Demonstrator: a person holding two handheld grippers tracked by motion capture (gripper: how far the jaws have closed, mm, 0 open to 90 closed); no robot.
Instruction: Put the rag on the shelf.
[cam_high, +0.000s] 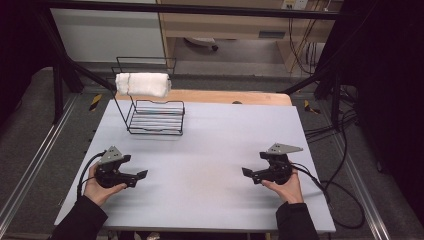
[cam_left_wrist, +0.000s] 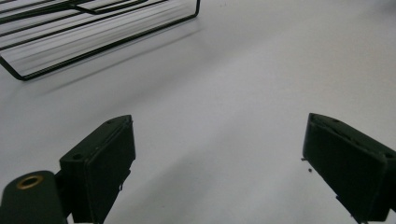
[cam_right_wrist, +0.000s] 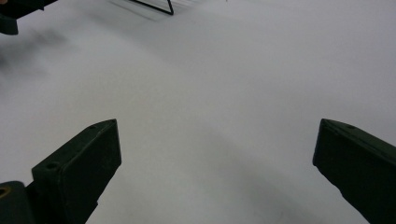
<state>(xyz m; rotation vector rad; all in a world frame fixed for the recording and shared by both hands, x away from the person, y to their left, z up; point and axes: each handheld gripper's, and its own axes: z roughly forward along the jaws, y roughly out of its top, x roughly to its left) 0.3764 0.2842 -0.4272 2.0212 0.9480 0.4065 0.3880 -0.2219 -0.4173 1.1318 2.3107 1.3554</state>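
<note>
Grippers are idling low over the near half of the table (cam_high: 210, 150), one at each side, both empty. Left gripper (cam_high: 134, 178) is pointing inward toward the middle; in the left gripper view its jaws are standing wide apart with bare tabletop between them. Right gripper (cam_high: 251, 174) is mirroring it, jaws likewise spread wide in the right gripper view, nothing between them. Judging by this symmetric, hands-down posture, the person is parking the tools clear of the work area rather than reaching for anything.

White rolled towel (cam_high: 143, 84) is lying across the top rail of the black wire rack (cam_high: 156, 118), well apart from both grippers, at the far left of the table. It is sitting level and draped over the upper bar, which is probably why it is staying put without any hold on it. Rack's lower shelf is showing bare wires in the left gripper view (cam_left_wrist: 93, 28), with a corner of it at the top of the right gripper view (cam_right_wrist: 159, 6).

Cables are trailing off each gripper toward the table's outer edges, keeping the centre free. My reading: towel is the object of the work, and it is either placed already or waiting to be fetched; the frames are not settling which.
</note>
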